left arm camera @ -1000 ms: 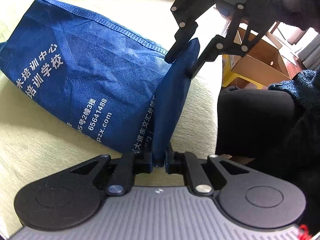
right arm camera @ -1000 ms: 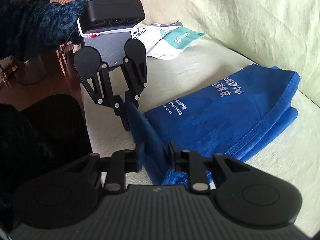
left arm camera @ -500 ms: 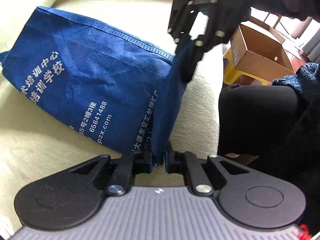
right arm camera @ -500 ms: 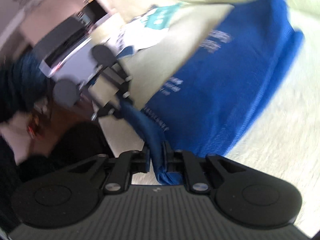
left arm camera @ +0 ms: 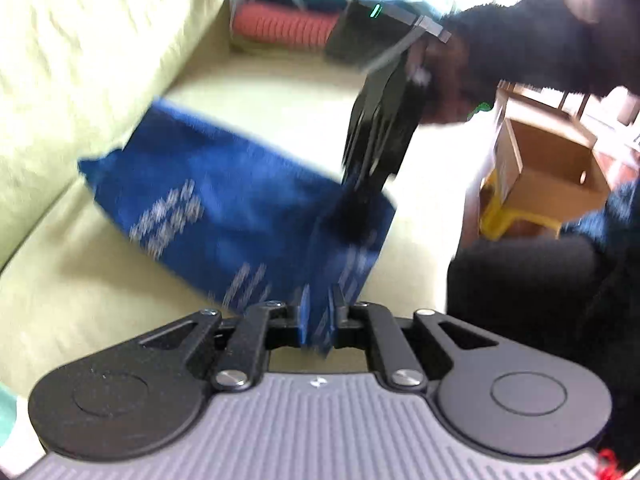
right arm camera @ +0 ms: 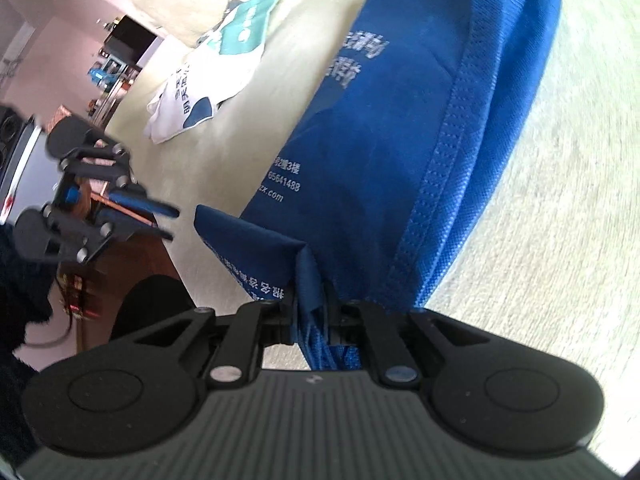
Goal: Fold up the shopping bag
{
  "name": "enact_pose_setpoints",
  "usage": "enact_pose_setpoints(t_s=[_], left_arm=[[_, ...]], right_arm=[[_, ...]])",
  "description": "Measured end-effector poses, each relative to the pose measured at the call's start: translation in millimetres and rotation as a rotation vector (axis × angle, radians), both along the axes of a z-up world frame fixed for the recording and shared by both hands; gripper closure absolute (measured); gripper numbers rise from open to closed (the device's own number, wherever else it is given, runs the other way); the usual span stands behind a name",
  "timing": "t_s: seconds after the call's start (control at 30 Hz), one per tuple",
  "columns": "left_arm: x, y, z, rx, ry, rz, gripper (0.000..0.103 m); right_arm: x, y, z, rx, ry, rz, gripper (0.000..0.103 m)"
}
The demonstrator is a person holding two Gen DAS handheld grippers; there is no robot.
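Nubby pale-green sofa (right arm camera: 560, 200), woven blue bag (right arm camera: 400, 120) w/ stitched hem; left tongs (left arm camera: 320, 316), right tongs (right arm camera: 316, 312) both pinch its fabric

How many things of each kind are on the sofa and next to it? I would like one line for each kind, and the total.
Shopping bags: 2, the blue bag and the white and teal bag
Grippers: 2, left gripper and right gripper, both shut on the blue bag
Cardboard boxes: 1, cardboard box
Total: 5
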State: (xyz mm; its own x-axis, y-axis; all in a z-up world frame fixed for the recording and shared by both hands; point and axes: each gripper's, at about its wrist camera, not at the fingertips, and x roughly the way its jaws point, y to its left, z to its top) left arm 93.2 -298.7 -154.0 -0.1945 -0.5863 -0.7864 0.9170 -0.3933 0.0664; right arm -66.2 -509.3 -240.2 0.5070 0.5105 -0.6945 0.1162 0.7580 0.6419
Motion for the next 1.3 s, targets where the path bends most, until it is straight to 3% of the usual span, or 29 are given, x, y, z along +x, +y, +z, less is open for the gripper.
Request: enact_pose_setpoints(t_s=[0.2, 0.33, 0.47, 0.5, 0.53, 0.57, 0.7, 0.83, 0.9, 1.0, 1.1, 1.17, 1.23, 1.3], left_arm=[[2, -20, -32, 0.029, -0.035, 0.09, 0.095], [3, -22, -41, 0.057, -0.046, 0.105, 0.095], [7, -25, -45, 0.055, -0.021, 0.106, 0.095], [6, -25, -46, 0.055, -0.019, 0.107, 0.095], [6, -25, -46, 0.056, -0.019, 0.107, 0.095], [6, -26, -46, 0.056, -0.02, 0.106, 0.095], [4, -27, -49, 0.057, -0.013, 0.108, 0.095], [2, -31, -49, 0.06, -0.026, 0.107, 0.095], [2, -32, -49, 0.07, -0.034, 0.103, 0.095], [3, -32, -49, 0.075, -0.043, 0.103, 0.095], [0, -31, -48, 0.076, -0.056, 0.098, 0.095], [-1, -32, -48, 0.075, -0.056, 0.097, 0.095], [-1, -32, -48, 0.073, -0.06, 0.091, 0.095], [-3, -32, -47, 0.071, -0.066, 0.083, 0.095]], right_arm=[[-1, -6, -9, 0.056, 0.009, -0.04, 0.098], [-5, 0, -4, 0.028, -0.01, -0.069, 0.095], [-23, 18, 17, -0.124, -0.097, -0.121, 0.07], [-27, 19, 20, -0.134, -0.118, -0.136, 0.069], [-33, 21, 21, -0.133, -0.134, -0.155, 0.071], [-37, 22, 19, -0.125, -0.133, -0.17, 0.087], [-58, 8, -3, 0.077, -0.13, -0.317, 0.097], [-77, -10, -51, 0.345, -0.072, -0.502, 0.102], [-76, -10, -55, 0.377, -0.069, -0.518, 0.102], [-61, 5, -23, 0.166, -0.065, -0.45, 0.093], [-46, 48, 31, -0.285, -0.085, -0.35, 0.083], [-43, 83, 56, -0.578, -0.137, -0.31, 0.083], [-40, 113, 61, -0.751, -0.209, -0.236, 0.089], [-35, 129, 51, -0.83, -0.22, -0.175, 0.099]])
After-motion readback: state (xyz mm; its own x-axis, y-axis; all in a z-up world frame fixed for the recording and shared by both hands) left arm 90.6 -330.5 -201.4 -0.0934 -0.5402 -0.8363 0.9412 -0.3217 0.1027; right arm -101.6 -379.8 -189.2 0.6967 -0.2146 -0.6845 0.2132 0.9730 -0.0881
